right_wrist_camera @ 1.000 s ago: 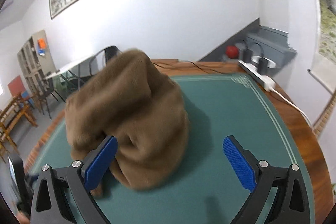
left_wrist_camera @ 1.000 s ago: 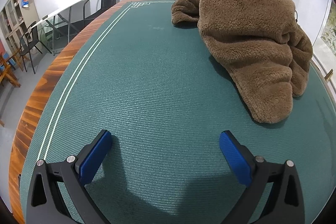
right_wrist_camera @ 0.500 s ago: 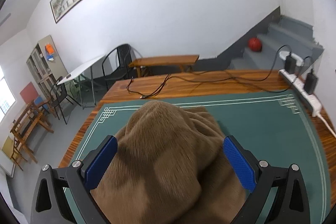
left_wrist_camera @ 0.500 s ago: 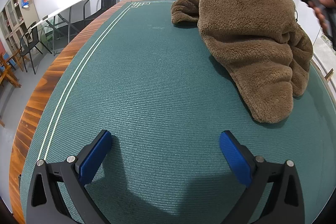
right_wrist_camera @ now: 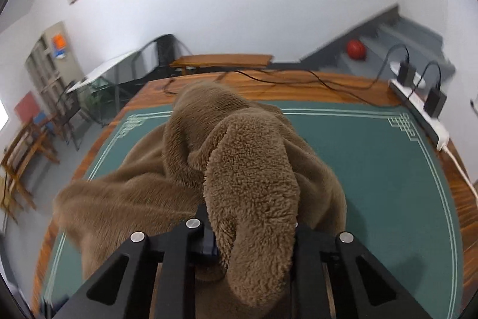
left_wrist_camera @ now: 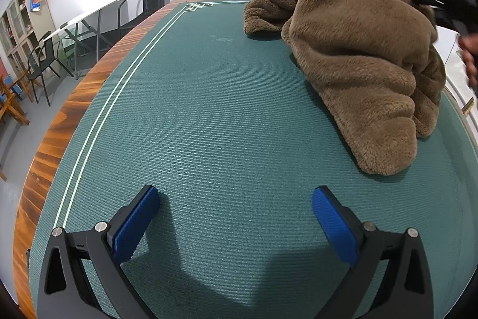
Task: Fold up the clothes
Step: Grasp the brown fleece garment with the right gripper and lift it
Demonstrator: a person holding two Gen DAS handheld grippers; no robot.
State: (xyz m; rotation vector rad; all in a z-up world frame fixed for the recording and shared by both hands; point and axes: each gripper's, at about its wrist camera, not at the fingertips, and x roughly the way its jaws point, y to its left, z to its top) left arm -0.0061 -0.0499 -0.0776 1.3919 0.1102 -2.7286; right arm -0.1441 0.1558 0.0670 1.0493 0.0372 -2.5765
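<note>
So: fluffy brown garment (right_wrist_camera: 251, 187) pinched by the right gripper (right_wrist_camera: 254, 241), bunched in a heap, not folded.

In the left wrist view it heaps across the upper right of the frame on the green mat (left_wrist_camera: 209, 115), one thick lobe trailing toward centre right. Right jaws are clamped on a fat fold at the bottom centre of its own view; left gripper (left_wrist_camera: 236, 220) hangs spread wide with nothing in it, low over bare mat. My guess: lift slowly so the pile sheds its tangles, and grab a thinner edge, since plush this bulky slips.
</note>
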